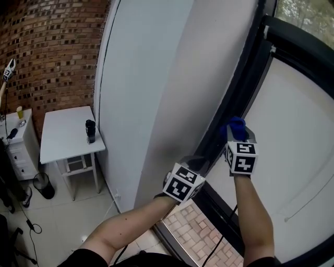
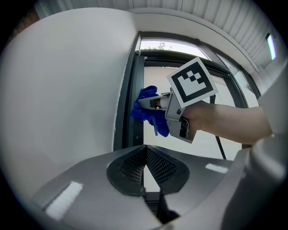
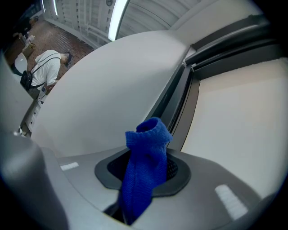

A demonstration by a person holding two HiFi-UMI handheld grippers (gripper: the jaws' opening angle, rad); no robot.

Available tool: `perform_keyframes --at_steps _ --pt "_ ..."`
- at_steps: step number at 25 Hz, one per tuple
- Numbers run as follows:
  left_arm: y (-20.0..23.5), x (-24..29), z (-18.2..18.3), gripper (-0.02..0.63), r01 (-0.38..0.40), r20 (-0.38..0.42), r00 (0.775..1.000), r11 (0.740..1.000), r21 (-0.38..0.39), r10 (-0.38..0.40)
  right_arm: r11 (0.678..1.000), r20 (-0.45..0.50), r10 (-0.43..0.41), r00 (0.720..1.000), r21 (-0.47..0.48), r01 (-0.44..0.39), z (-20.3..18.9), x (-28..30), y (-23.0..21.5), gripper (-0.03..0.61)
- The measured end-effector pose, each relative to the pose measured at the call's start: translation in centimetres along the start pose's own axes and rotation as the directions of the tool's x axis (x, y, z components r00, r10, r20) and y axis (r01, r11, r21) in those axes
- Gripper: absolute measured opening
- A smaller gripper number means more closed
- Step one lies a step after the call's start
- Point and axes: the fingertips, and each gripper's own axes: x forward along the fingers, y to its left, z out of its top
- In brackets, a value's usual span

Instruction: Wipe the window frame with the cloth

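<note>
Cloth [image 3: 145,179] pinched in right claw [image 2: 150,102] at window frame [image 3: 173,101]; left claw [image 2: 144,155] pressed together.

Right gripper [image 3: 145,174]: its 2 grey jaws are closed on a blue knitted cloth [image 3: 148,146], whose rolled cuff stands upright above the textured pads. Behind the cloth, a dark metal window frame [image 3: 177,108] runs diagonally between a white curved wall [image 3: 112,85] and a pale pane [image 3: 238,117]. At upper left, a person in a white top [image 3: 45,72]; above, 1 ceiling light strip [image 3: 118,11].
</note>
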Motion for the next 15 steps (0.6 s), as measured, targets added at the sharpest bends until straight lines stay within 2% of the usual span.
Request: perform_keyframes --at_steps 4,9,15 --pt "-0.2 0.5 1.3 -0.009 0.000 0.008 1.000 1.000 0.020 0.000 1.000 0.020 -0.003 1.000 0.015 0.003 1.6 0.0 -1.1 0.117" --pt "0.2 1.0 2.9 -0.009 -0.039 0.024 0.999 0.998 0.050 0.038 1.000 0.051 -0.011 0.999 0.009 0.011 4.0 0.3 -2.4 0.117" --pt "-0.1 2.6 5.0 -0.009 0.001 0.045 0.999 0.998 0.062 -0.004 1.000 0.081 -0.008 0.997 0.005 0.008 7.0 0.6 -4.2 0.117"
